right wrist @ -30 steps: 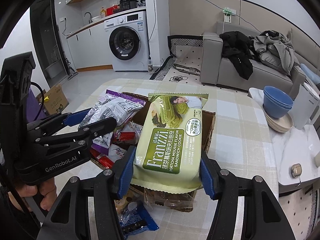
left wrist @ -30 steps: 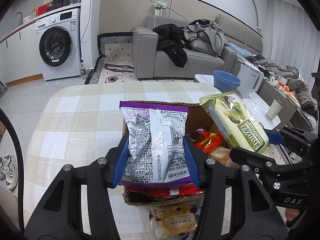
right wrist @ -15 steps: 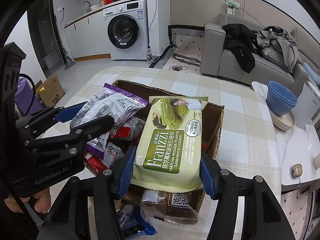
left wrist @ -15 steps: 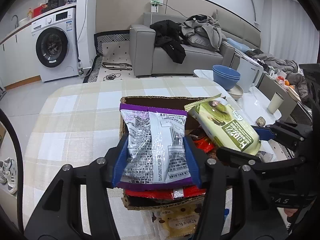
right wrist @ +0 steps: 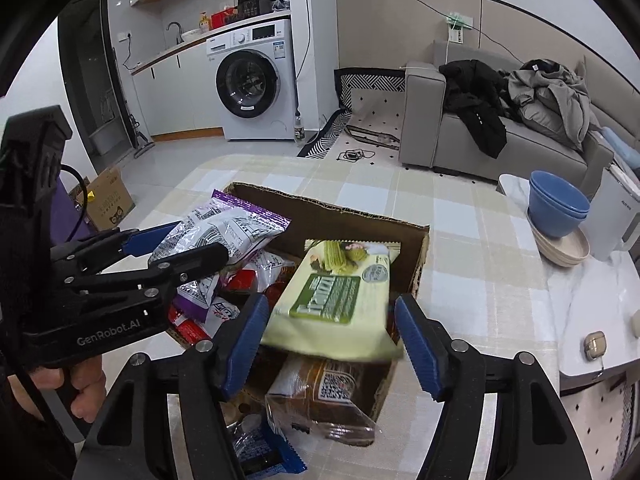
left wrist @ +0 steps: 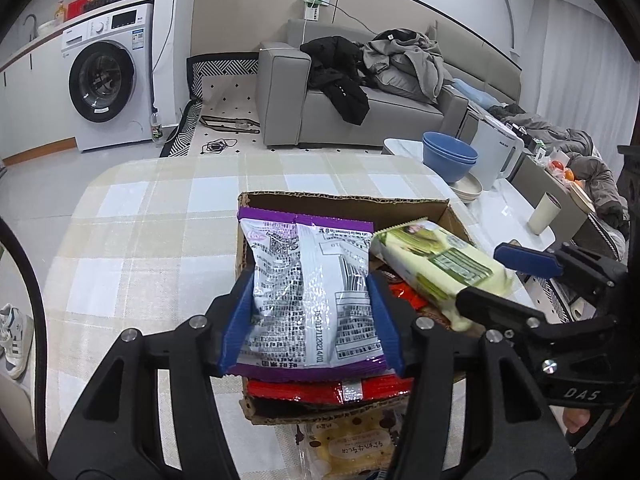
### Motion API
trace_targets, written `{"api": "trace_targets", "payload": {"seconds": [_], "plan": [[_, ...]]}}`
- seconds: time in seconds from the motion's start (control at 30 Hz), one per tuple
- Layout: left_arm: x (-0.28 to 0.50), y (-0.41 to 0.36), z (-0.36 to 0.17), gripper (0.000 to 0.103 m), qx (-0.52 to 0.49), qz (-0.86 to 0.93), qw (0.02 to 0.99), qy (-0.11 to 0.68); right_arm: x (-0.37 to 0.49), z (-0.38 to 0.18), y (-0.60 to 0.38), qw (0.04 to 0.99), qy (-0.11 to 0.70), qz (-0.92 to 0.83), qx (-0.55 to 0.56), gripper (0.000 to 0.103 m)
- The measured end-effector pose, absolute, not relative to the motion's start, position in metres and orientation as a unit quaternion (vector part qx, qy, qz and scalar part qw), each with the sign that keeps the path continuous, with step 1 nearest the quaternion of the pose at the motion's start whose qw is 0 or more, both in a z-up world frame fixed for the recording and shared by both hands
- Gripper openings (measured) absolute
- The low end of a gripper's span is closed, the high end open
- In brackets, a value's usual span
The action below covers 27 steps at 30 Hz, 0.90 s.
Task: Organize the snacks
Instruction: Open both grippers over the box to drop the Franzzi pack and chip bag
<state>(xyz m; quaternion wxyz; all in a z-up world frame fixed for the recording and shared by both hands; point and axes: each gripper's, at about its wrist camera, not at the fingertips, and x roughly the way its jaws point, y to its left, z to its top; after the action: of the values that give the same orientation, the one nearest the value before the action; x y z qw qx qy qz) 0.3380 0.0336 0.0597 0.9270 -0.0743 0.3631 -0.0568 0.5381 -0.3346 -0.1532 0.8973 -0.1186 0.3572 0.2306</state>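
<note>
A cardboard box [left wrist: 344, 202] [right wrist: 416, 256] of snacks stands on the checked table. My left gripper [left wrist: 310, 324] is shut on a purple and silver snack bag [left wrist: 310, 292] [right wrist: 224, 236], held over the box's left side. My right gripper [right wrist: 332, 340] is open; the green matcha cookie pack [right wrist: 340, 292] [left wrist: 436, 268] sits blurred between its fingers, apart from the pads, tilting down into the box. Red packets [left wrist: 328, 392] lie in the box below.
A brown snack pack [right wrist: 320, 396], a blue packet [right wrist: 264, 452] and a yellowish cookie pack [left wrist: 348, 444] lie at the box's near edge. Blue bowls [right wrist: 558, 208], a white kettle [right wrist: 616, 216] and a cup [left wrist: 542, 214] stand on the side table at right.
My right gripper has opened and the green cookie pack has dropped lower into the box. Both grippers have come lower and closer to the box; the left still holds the purple bag.
</note>
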Motion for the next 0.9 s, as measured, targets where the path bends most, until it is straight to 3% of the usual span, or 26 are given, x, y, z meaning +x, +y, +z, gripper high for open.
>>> {"api": "trace_targets", "payload": {"seconds": [0.27, 0.33, 0.43, 0.53, 0.9], "plan": [[0.340, 0.030, 0.061, 0.059, -0.074, -0.048, 0.926, 0.367, 0.529, -0.149, -0.343, 0.902, 0.348, 0.225, -0.118, 0.078], [0.340, 0.030, 0.061, 0.078, -0.080, -0.060, 0.925, 0.367, 0.525, -0.147, -0.346, 0.904, 0.344, 0.226, -0.115, 0.089], [0.334, 0.028, 0.065, 0.102, -0.075, -0.046, 0.929, 0.360, 0.520, -0.145, -0.350, 0.906, 0.339, 0.227, -0.112, 0.095], [0.326, 0.028, 0.069, 0.102, -0.076, -0.039, 0.932, 0.351, 0.511, -0.142, -0.355, 0.912, 0.326, 0.226, -0.108, 0.101], [0.272, 0.036, 0.069, 0.102, -0.068, -0.042, 0.931, 0.355, 0.479, -0.146, -0.372, 0.914, 0.318, 0.239, -0.077, 0.102]]}}
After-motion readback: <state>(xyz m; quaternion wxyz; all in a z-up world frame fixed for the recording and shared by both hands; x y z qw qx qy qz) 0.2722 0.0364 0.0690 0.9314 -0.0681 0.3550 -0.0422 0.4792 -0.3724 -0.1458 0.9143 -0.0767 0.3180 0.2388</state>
